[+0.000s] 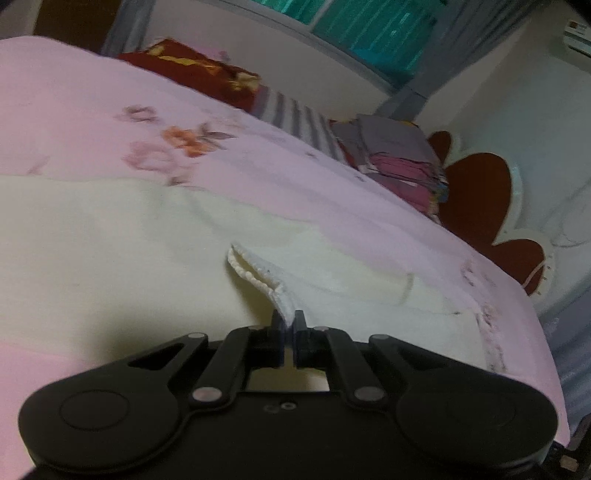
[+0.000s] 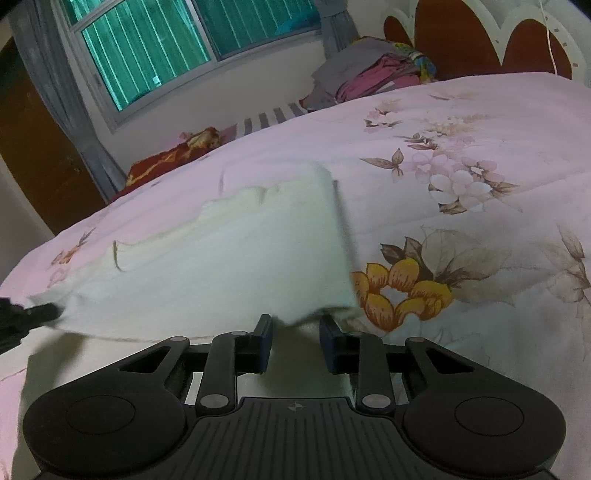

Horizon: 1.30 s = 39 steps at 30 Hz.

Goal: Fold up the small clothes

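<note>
One cream garment [image 2: 229, 258] on one bed, over one pink floral bedspread [image 2: 480, 129]. Two tongs: left tongs [image 1: 289, 325], right tongs [image 2: 295, 328]. One pile of folded clothes [image 2: 373, 70] at the far side of the bed. One red and gold cloth [image 2: 166, 162] and one grey-striped cloth [image 2: 273, 114] beside that pile. One window [image 2: 177, 44] with two teal panes in the right wrist view. Two grey curtains: one [image 2: 48, 74] left of the window, one [image 2: 338, 26] right of it. One headboard [image 2: 517, 40], red panels with white trim.
</note>
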Available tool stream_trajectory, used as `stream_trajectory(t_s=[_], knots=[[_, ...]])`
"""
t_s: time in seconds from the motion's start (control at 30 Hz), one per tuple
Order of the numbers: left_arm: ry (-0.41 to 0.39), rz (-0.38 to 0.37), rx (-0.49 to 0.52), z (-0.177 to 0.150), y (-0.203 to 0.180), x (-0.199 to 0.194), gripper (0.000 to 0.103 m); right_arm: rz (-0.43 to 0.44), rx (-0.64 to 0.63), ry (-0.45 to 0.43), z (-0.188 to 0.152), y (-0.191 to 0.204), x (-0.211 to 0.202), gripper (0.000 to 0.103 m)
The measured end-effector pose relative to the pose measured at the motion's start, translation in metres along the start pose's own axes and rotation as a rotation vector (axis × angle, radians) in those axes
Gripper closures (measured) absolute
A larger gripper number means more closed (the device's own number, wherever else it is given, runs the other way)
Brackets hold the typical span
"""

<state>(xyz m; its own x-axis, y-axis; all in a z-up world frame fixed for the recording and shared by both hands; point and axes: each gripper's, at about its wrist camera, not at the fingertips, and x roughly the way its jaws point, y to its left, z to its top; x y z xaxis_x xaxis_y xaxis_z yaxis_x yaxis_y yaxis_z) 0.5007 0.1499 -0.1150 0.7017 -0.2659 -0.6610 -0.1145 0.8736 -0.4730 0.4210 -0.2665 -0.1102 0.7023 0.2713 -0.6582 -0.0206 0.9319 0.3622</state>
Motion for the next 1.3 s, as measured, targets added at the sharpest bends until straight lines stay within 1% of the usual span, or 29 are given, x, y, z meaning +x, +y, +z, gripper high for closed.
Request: stream_trajectory(t_s=[0.1, 0.2, 0.3, 0.37, 0.43, 0.5, 0.53, 0.6, 0.67, 0.7, 0.77, 0.8, 0.83, 0.87, 0.9, 0.93, 0.97, 1.0, 1.03, 1.1, 1.17, 1.2, 1.23, 1.3], knots=[[-0.008, 0.009, -0.009, 0.001, 0.006, 0.001, 0.1, 0.0, -0.01, 0.001, -0.001, 0.0, 0.0, 0.074], [-0.03, 0.016, -0.003, 0.001, 0.005, -0.001, 0.1, -0.004, -0.02, 0.004, 0.0, -0.002, 0.0, 0.079], [-0.027, 0.025, 0.006, 0.0, 0.006, 0.001, 0.1, -0.004, -0.019, 0.006, 0.0, -0.005, 0.0, 0.083], [-0.029, 0.023, 0.006, -0.002, 0.015, -0.003, 0.1, -0.014, -0.021, 0.0, 0.0, -0.005, -0.001, 0.085], [-0.024, 0.029, 0.016, -0.004, 0.015, -0.002, 0.1, -0.014, -0.021, 0.003, 0.0, -0.005, -0.002, 0.085], [-0.018, 0.033, 0.026, -0.007, 0.017, 0.0, 0.1, 0.005, -0.011, 0.014, 0.001, -0.007, -0.006, 0.085], [-0.015, 0.034, 0.028, -0.008, 0.018, 0.001, 0.1, 0.033, -0.007, 0.005, 0.002, -0.007, -0.013, 0.085], [-0.007, 0.033, 0.024, -0.01, 0.021, 0.004, 0.099, 0.078, -0.02, -0.046, 0.004, -0.005, -0.028, 0.085], [-0.008, 0.032, 0.015, -0.012, 0.024, 0.005, 0.099, 0.086, -0.066, -0.077, 0.009, 0.003, -0.033, 0.085], [-0.009, 0.031, 0.012, -0.012, 0.024, 0.005, 0.099, 0.08, -0.086, -0.076, 0.011, 0.007, -0.028, 0.085], [-0.008, 0.03, 0.012, -0.012, 0.023, 0.005, 0.099, 0.042, -0.106, -0.026, 0.015, 0.01, -0.01, 0.085], [-0.004, 0.03, 0.015, -0.012, 0.024, 0.005, 0.096, -0.039, -0.132, 0.01, 0.015, 0.007, 0.004, 0.086], [0.006, 0.027, 0.025, -0.011, 0.024, 0.004, 0.095, -0.075, -0.125, 0.015, 0.016, 0.002, 0.009, 0.085], [0.013, 0.021, 0.036, -0.01, 0.023, 0.002, 0.089, -0.093, -0.092, 0.022, 0.02, -0.004, 0.01, 0.085], [0.003, 0.035, 0.054, -0.01, 0.022, -0.003, 0.078, -0.083, -0.069, 0.029, 0.024, -0.007, 0.009, 0.085], [-0.03, 0.069, 0.085, -0.011, 0.018, -0.011, 0.071, -0.074, -0.061, 0.01, 0.027, -0.006, 0.005, 0.085], [-0.07, 0.112, 0.124, -0.012, 0.014, -0.02, 0.059, -0.061, -0.074, -0.021, 0.028, -0.002, 0.0, 0.085], [-0.114, 0.148, 0.164, -0.012, 0.006, -0.028, 0.053, -0.047, -0.088, -0.037, 0.03, 0.003, -0.002, 0.085], [-0.145, 0.15, 0.193, -0.012, -0.004, -0.032, 0.053, -0.024, -0.1, -0.051, 0.031, 0.009, -0.003, 0.085], [-0.16, 0.104, 0.246, -0.012, -0.028, -0.027, 0.048, 0.026, -0.117, -0.058, 0.033, 0.023, 0.006, 0.085], [-0.133, 0.069, 0.33, -0.014, -0.059, -0.007, 0.044, 0.076, -0.134, -0.033, 0.035, 0.044, 0.026, 0.085], [-0.112, 0.052, 0.351, -0.015, -0.067, 0.004, 0.044, 0.106, -0.146, -0.023, 0.036, 0.055, 0.036, 0.085], [-0.091, 0.05, 0.363, -0.016, -0.073, 0.017, 0.044, 0.136, -0.164, -0.008, 0.036, 0.066, 0.047, 0.085], [-0.059, 0.072, 0.362, -0.015, -0.071, 0.035, 0.045, 0.182, -0.226, 0.03, 0.033, 0.091, 0.068, 0.085]])
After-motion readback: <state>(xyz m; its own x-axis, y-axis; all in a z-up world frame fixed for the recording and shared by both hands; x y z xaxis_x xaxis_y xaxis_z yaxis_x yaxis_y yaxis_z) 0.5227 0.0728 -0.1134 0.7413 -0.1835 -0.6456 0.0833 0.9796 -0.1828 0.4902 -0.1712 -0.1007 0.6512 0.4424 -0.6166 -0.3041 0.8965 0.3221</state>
